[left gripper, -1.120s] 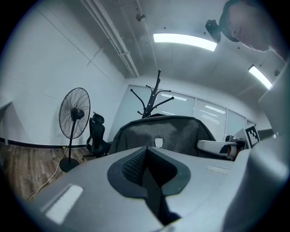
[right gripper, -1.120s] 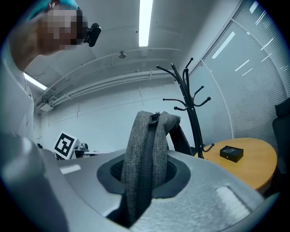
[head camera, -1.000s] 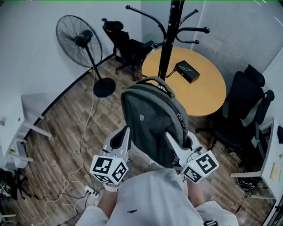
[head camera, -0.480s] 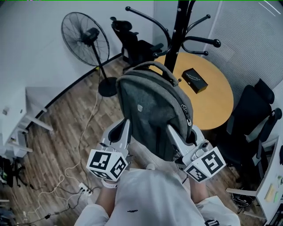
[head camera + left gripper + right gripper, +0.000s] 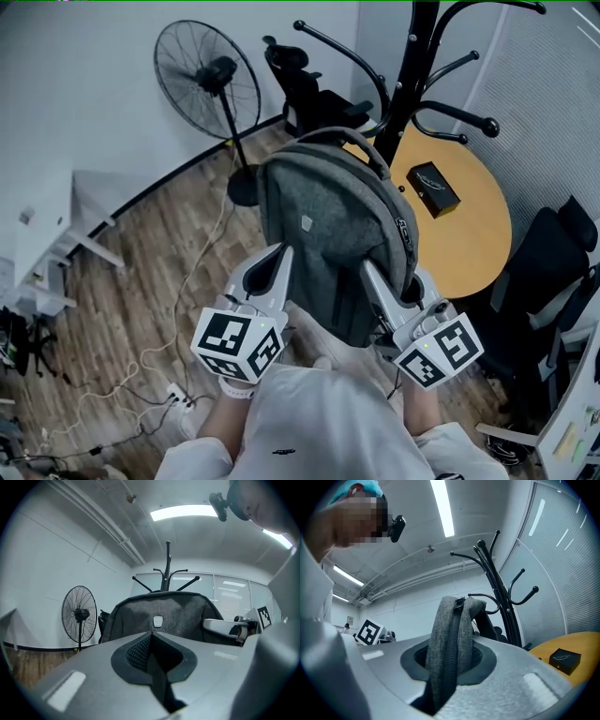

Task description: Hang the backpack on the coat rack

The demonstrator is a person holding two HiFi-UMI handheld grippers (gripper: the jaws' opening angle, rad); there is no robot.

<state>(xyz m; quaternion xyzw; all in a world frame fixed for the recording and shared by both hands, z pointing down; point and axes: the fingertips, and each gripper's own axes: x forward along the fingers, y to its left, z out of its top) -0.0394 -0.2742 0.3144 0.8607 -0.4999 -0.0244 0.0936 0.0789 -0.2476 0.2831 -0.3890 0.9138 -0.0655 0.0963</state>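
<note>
I hold the grey backpack (image 5: 328,225) upright in the air between both grippers, its top handle (image 5: 345,142) just short of the black coat rack (image 5: 412,75). My left gripper (image 5: 279,262) is shut on a thin dark edge at the backpack's left side; in the left gripper view that dark strip (image 5: 157,677) runs between the jaws. My right gripper (image 5: 373,279) is shut on the grey zippered side (image 5: 450,630). The rack's curved hooks (image 5: 520,592) rise behind the bag, none touching it.
A round wooden table (image 5: 478,234) with a black box (image 5: 436,189) stands behind the rack. A standing fan (image 5: 208,82) is at the left, with cables (image 5: 178,328) across the wood floor. Black office chairs (image 5: 309,89) stand at the back and right (image 5: 553,272).
Both grippers have carried the backpack upward and closer to the coat rack; the rack's hooks now stand right behind the bag's top handle. Both grips are unchanged.
</note>
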